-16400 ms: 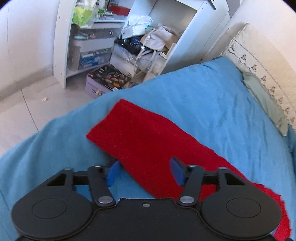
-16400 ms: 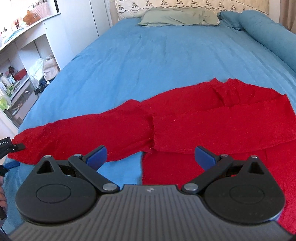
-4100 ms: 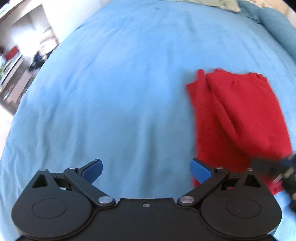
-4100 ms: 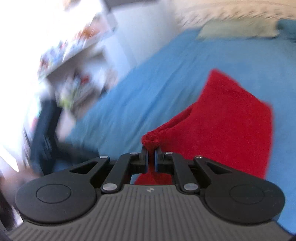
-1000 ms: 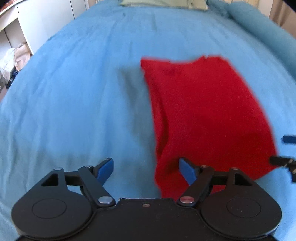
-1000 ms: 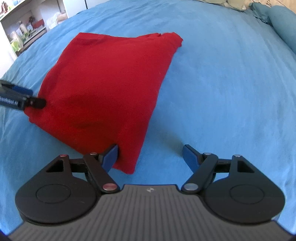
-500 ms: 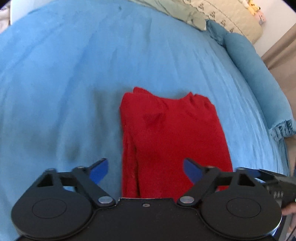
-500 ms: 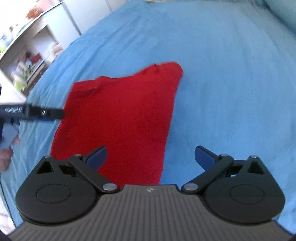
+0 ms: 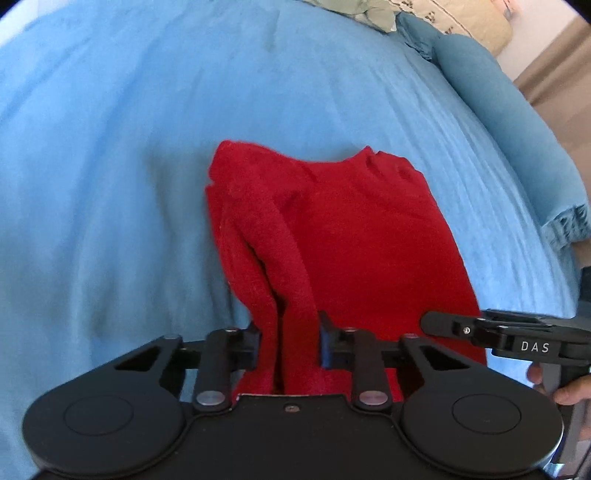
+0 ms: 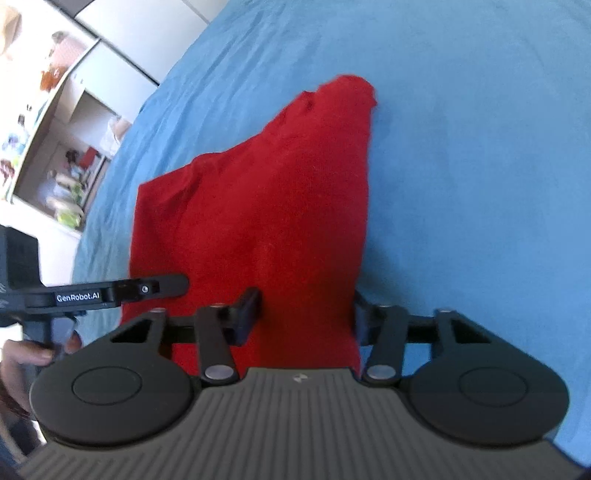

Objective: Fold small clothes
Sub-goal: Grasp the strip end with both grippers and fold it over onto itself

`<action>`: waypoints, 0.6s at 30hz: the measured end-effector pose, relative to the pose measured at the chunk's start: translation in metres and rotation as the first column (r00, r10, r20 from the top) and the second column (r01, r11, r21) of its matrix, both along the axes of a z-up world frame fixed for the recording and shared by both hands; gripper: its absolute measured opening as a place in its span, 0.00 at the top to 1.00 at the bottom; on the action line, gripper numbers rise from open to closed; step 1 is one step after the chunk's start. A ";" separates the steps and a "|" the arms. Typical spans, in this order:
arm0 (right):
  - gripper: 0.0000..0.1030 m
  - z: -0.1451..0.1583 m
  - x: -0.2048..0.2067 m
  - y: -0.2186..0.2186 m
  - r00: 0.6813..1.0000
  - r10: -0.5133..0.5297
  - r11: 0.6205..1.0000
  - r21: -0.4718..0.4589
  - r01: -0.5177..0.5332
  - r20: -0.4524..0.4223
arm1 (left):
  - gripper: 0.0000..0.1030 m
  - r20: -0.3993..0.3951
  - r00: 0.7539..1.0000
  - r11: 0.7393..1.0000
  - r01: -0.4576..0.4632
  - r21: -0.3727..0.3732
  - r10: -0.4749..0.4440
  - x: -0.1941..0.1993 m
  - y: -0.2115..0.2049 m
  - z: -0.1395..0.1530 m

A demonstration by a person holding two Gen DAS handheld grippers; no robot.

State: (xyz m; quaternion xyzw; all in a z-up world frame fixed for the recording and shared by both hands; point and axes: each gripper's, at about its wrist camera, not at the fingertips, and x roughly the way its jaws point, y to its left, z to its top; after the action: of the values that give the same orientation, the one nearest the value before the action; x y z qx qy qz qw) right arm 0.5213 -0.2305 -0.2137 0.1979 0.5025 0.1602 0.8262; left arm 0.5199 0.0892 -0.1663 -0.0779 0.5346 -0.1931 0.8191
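A red garment [image 9: 343,240], folded into a narrow stack, lies on the blue bedsheet [image 9: 110,166]. My left gripper [image 9: 288,343] has its jaws partly closed around the garment's near left corner, with the cloth bunched between them. My right gripper [image 10: 304,317] straddles the near right corner of the garment [image 10: 273,221], jaws half closed with cloth between them. Each gripper shows in the other's view: the right one from the left wrist [image 9: 498,332], the left one from the right wrist [image 10: 110,291].
A blue bolster [image 9: 517,122] and pillows [image 9: 369,11] lie at the bed's far end. White shelves [image 10: 55,122] with clutter stand beside the bed on the left. A hand [image 10: 22,362] holds the left gripper's handle.
Both grippers have dropped onto the garment's near edge and their jaws have narrowed from wide open onto the cloth. The near corners now bunch up between the fingers.
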 end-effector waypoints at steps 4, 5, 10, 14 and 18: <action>0.59 0.018 -0.010 0.008 0.998 0.019 0.998 -0.061 -0.015 0.067 | 0.75 0.078 0.997 0.999 0.019 0.044 -0.023 -0.014 -0.012 0.023; 0.60 0.024 -0.013 0.010 0.996 0.017 0.998 -0.065 -0.011 0.085 | 0.75 0.092 0.995 0.999 0.024 0.036 -0.027 -0.017 -0.014 0.030; 0.61 0.061 -0.036 0.008 0.985 0.027 0.996 -0.085 -0.013 0.170 | 0.75 0.160 0.985 0.998 0.059 0.033 -0.064 -0.046 -0.029 0.069; 0.61 0.093 -0.068 -0.010 0.979 0.007 0.997 -0.074 0.008 0.202 | 0.75 0.171 0.982 0.997 0.080 0.003 -0.080 -0.079 -0.040 0.093; 0.61 0.113 -0.107 -0.033 0.980 -0.011 0.997 -0.075 0.026 0.197 | 0.75 0.152 0.984 0.996 0.092 0.003 -0.091 -0.116 -0.064 0.095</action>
State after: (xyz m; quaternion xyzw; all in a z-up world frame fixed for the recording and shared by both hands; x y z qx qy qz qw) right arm 0.4141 -0.2637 -0.1007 0.1540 0.4226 0.1515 0.8802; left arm 0.4037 0.0250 -0.0716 -0.0402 0.4731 -0.2369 0.8476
